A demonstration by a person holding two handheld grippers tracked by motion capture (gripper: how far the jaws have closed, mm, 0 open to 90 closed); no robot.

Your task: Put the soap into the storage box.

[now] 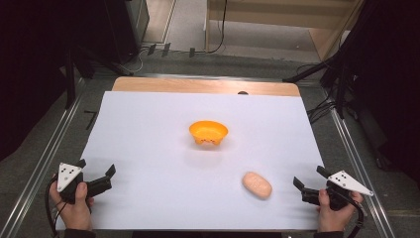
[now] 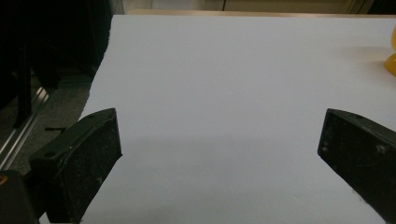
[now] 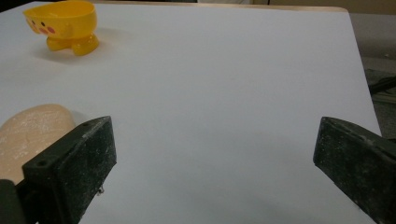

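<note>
lying flat: pale tan oval bread loaf (image 1: 257, 184), flour-dusted top.

Bowl (image 1: 208, 132) mid-table (image 1: 148, 148); bread roll (image 1: 257, 184) nearer, right of bowl, apart.

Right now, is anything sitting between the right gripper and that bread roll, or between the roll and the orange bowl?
Nothing visible. The right gripper rests open at the table's near right edge, and only bare white sheet separates it from the bread roll. From the roll to the orange bowl the sheet is equally bare.
</note>
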